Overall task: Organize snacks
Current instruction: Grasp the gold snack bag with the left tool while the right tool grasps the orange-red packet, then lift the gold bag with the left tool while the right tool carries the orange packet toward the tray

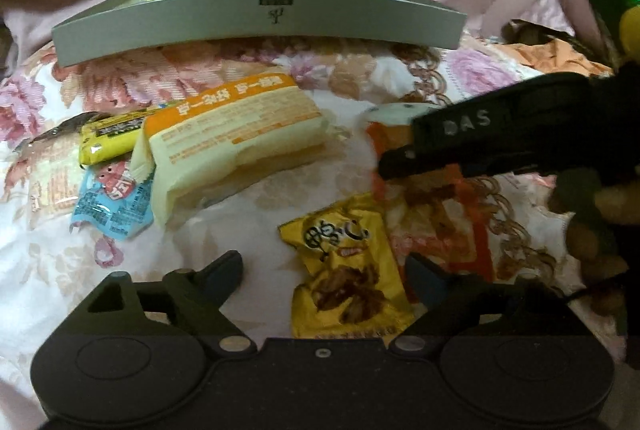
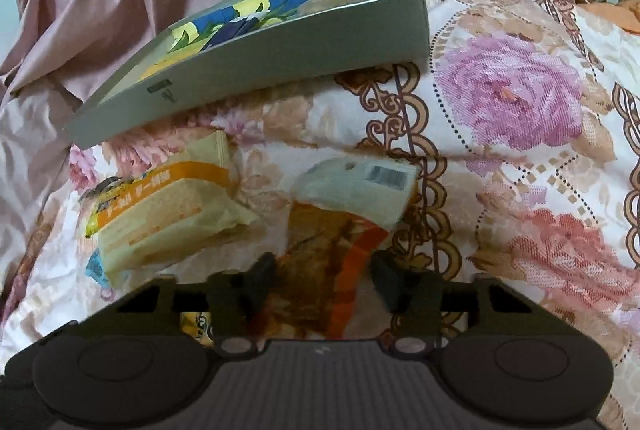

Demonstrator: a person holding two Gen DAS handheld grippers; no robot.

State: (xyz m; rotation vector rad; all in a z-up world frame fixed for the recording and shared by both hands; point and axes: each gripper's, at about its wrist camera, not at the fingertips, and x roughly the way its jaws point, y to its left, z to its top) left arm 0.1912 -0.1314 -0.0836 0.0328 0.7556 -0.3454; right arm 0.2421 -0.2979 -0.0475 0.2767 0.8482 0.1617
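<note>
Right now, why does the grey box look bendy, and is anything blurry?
In the left wrist view the fisheye lens bows the grey box into a curve, and the right gripper is dark and smeared over the orange packet. In the right wrist view the box slants, and the corners go black.

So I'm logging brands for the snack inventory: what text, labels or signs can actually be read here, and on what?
"DAS": raised letters on the right gripper finger.
Grey box: a small logo on its front wall, too small to read.
Orange-and-cream packet: rows of print, blurred.
Yellow snack packet: large stylised characters, not legible.
Blue packet and the barcode label on the orange packet: unreadable.
</note>
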